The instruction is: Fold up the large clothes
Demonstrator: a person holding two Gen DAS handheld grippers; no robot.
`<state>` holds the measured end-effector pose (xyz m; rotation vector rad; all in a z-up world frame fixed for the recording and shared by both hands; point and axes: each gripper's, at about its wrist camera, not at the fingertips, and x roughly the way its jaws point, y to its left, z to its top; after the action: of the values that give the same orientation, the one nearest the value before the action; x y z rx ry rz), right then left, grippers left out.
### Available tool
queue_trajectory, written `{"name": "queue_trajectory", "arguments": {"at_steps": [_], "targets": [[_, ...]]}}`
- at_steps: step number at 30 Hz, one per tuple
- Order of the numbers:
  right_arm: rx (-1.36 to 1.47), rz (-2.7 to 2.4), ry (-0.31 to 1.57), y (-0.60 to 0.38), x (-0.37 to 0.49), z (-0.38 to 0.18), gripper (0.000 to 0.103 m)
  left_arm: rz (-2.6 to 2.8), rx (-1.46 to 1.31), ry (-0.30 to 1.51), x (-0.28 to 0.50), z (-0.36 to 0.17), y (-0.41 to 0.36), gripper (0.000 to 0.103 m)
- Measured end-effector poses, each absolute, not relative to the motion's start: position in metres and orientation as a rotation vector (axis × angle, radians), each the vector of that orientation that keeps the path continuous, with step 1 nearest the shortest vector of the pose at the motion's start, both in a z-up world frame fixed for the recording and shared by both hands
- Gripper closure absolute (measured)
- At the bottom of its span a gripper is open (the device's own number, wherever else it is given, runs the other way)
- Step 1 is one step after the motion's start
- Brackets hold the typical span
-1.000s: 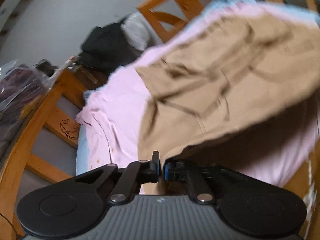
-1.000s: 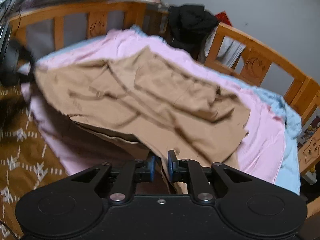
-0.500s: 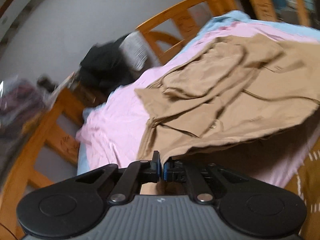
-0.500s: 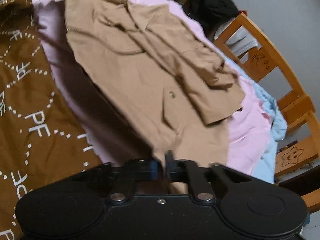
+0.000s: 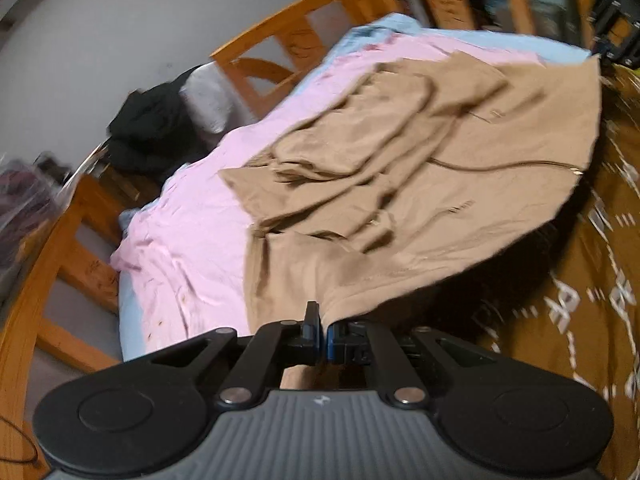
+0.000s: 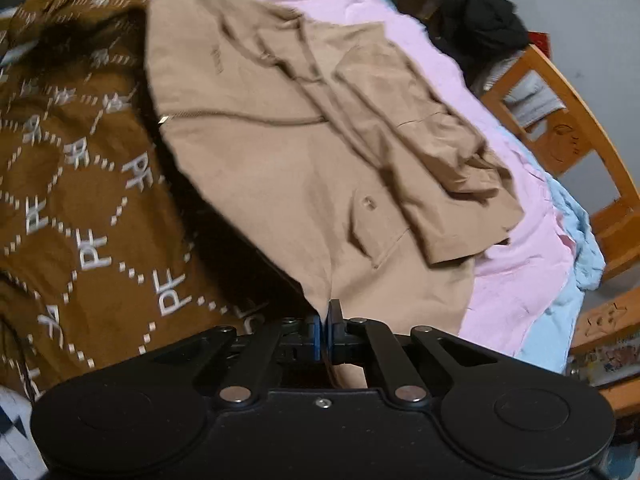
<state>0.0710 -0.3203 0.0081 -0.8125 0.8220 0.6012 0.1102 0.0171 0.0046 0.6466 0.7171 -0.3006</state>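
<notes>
The jacket [image 6: 280, 184] lies spread across the bed, over the sheet [image 6: 516, 280], its near edge lifted above the patterned blanket [image 6: 80, 208]. Each corner of that edge sits in a gripper: left gripper [image 5: 323, 336], right gripper [image 6: 325, 330]. A heap of clothes [image 5: 154, 132] sits on the bed rail [image 5: 280, 44] beyond.

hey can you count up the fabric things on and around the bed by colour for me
Tan: 1, the coat, pinched at its edge by the left gripper and the right gripper
Pink: 1, the sheet
Light blue: 1, the sheet under the pink one
Brown with white letters: 1, the blanket
Black: 1, the clothes heap by the wooden rail
Total: 5
</notes>
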Motion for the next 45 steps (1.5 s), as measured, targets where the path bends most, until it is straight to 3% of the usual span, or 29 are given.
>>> {"name": "queue_trajectory", "arguments": {"at_steps": [11, 23, 26, 28, 30, 31, 32, 33, 41, 43, 45], "targets": [[-0.601, 0.344, 0.672, -0.334, 0.194, 0.057, 0.101, -0.049, 0.452, 0.712, 0.254, 0.048, 0.012, 0.100], [-0.621, 0.265, 0.740, -0.316, 0.318, 0.002, 0.099, 0.038, 0.459, 0.965, 0.385, -0.040, -0.004, 0.098], [-0.616, 0.250, 0.775, -0.319, 0.328, -0.020, 0.085, 0.030, 0.430, 1.010, 0.394, -0.052, -0.005, 0.096], [-0.562, 0.232, 0.778, -0.327, 0.330, -0.022, 0.075, -0.001, 0.368, 1.021, 0.396, -0.048, 0.001, 0.086], [-0.441, 0.232, 0.749, -0.344, 0.325, -0.012, 0.054, -0.040, 0.282, 1.009, 0.393, -0.037, 0.013, 0.033], [-0.381, 0.234, 0.733, -0.352, 0.321, -0.006, 0.034, -0.050, 0.245, 0.980, 0.389, -0.030, 0.019, 0.023], [-0.320, 0.232, 0.710, -0.362, 0.313, 0.000, 0.026, -0.046, 0.221, 0.948, 0.383, -0.024, 0.025, 0.014], [-0.287, 0.228, 0.695, -0.368, 0.306, 0.005, 0.018, -0.037, 0.200, 0.922, 0.376, -0.019, 0.032, 0.013], [-0.045, 0.074, 0.833, -0.417, 0.266, -0.006, 0.019, -0.004, -0.022, 0.979, 0.335, -0.021, 0.099, 0.010], [0.036, 0.026, 0.874, -0.427, 0.264, -0.013, 0.026, -0.014, -0.074, 1.011, 0.331, -0.028, 0.110, 0.011], [0.096, -0.011, 0.905, -0.434, 0.265, -0.021, 0.042, -0.057, -0.091, 1.018, 0.327, -0.028, 0.113, 0.016]]}}
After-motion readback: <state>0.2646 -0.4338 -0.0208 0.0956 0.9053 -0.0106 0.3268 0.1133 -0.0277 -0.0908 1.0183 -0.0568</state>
